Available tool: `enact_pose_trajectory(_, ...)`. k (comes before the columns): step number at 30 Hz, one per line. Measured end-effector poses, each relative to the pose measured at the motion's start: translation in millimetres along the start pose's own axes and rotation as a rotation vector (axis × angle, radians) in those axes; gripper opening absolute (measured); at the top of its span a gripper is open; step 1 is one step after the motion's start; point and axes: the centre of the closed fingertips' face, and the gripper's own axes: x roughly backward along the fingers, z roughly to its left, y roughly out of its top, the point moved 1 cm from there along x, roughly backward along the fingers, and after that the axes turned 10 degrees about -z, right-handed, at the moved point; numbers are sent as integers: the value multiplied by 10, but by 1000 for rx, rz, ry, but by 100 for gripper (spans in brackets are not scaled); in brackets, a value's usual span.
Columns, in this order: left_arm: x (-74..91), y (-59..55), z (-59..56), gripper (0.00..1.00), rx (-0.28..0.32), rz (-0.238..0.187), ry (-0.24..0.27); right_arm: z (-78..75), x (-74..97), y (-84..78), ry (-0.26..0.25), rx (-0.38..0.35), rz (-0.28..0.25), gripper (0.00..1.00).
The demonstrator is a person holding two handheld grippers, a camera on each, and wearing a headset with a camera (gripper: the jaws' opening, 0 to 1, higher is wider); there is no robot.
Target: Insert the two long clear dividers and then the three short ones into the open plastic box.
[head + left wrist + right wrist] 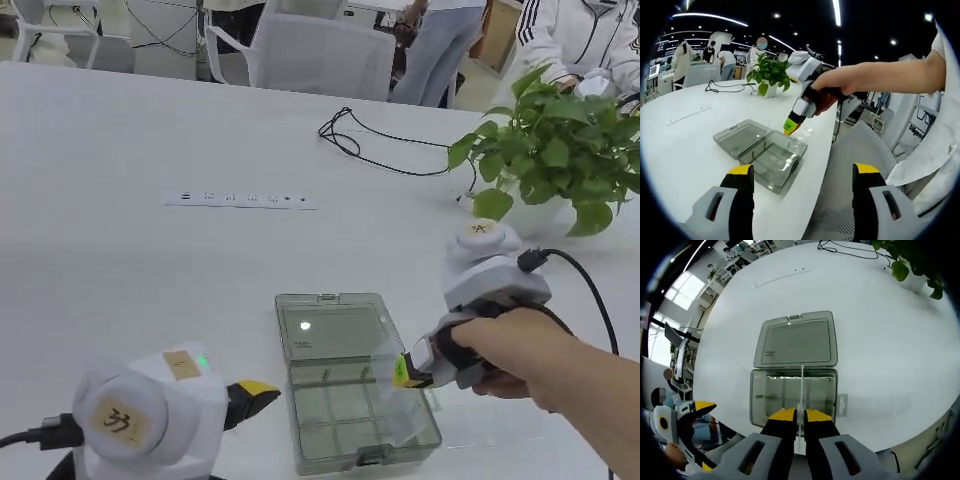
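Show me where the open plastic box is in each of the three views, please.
Head view: the open plastic box at bottom centre.
Left gripper view: the box left of centre.
Right gripper view: the box at centre.
Shared landmark: the potted plant beyond the box.

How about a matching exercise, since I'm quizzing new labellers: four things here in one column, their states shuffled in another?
1 left gripper
2 right gripper
3 box lid
4 plant

a green leaves
b shut on a clear divider
c open, holding nothing
d folded out flat on the table

Pairs: 1-c, 2-b, 3-d, 4-a
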Motion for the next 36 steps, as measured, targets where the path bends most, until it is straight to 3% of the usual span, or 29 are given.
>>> enact_pose_trajectory(22, 13, 4, -26, 82, 12, -11, 0, -74, -123, -83, -28, -2, 4, 7)
enact_pose_trajectory(36, 7, -7, -35, 82, 20, -12, -3, -48, -115, -88, -18, -2, -1, 7)
